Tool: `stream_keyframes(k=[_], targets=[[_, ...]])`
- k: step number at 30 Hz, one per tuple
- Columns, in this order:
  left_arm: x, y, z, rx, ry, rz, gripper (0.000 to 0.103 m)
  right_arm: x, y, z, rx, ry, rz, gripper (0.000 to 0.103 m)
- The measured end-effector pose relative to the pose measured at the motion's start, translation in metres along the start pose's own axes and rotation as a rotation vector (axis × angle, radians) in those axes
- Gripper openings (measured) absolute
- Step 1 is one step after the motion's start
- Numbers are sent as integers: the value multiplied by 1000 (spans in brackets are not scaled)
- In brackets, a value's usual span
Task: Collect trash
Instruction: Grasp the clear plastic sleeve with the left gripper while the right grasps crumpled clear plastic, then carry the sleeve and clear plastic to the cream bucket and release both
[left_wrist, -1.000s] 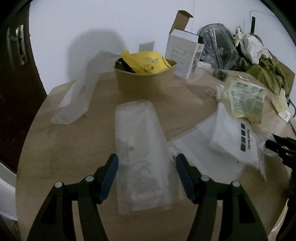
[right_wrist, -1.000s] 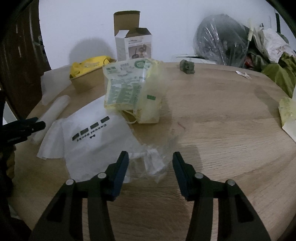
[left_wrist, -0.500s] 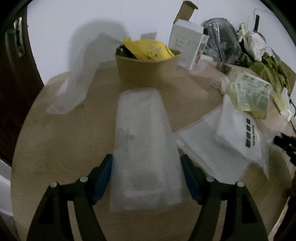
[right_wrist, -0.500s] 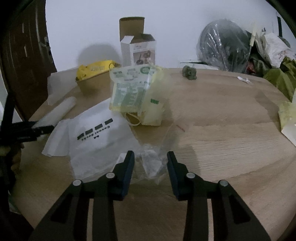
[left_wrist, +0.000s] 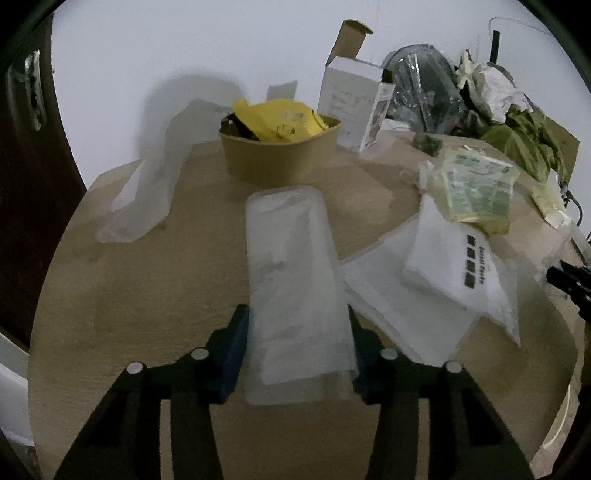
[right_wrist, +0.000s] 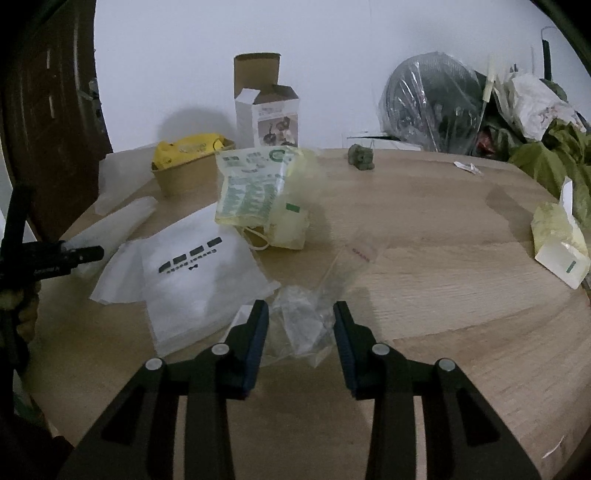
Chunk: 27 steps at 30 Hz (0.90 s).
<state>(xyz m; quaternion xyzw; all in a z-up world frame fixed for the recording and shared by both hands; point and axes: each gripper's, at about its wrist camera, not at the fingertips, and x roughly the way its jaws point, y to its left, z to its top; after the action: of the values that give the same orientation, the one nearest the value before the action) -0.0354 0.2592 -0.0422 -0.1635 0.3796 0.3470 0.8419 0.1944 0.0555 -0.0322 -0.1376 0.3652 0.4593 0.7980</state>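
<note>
Between left gripper (left_wrist: 295, 325) fingers: blurred frosted bag (left_wrist: 291, 280), contact unclear.

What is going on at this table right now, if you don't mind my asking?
A person is collecting trash from a wooden table with two handheld grippers. The left gripper straddles a long frosted plastic bag, and the right gripper brackets a crumpled clear wrapper. Neither has visibly clamped yet.

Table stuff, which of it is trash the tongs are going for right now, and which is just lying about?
In hand:
- long clear bag, between left tongs
- crumpled clear wrapper, between right tongs

Lying about:
- paper bowl
- open white box
- green-printed bag
</note>
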Motion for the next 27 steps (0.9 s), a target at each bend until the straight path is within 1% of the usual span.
stream_keyframes(k=[3, 12, 14, 15, 18, 20, 24, 27], targets=[[-10, -5, -1, 16, -23, 2, 40, -7, 1, -2, -3, -13, 0, 34], [-45, -17, -1, 33, -111, -20, 40, -37, 1, -11, -1, -54, -25, 34], [-54, -22, -1, 39, -132, -35, 40, -44, 0, -15, 3, -60, -32, 34], [-60, -26, -1, 39, -145, -50, 40, -46, 0, -17, 5, -62, -34, 34], [-71, -36, -1, 62, -179, -54, 40, -56, -1, -23, 10, -67, -46, 34], [-81, -46, -2, 81, -200, -70, 40, -63, -2, -27, 14, -73, -54, 34], [-92, -65, -6, 121, -227, -96, 40, -78, -6, -38, 22, -84, -68, 34], [-97, -81, -10, 161, -242, -97, 40, -89, -10, -47, 33, -90, -83, 34]])
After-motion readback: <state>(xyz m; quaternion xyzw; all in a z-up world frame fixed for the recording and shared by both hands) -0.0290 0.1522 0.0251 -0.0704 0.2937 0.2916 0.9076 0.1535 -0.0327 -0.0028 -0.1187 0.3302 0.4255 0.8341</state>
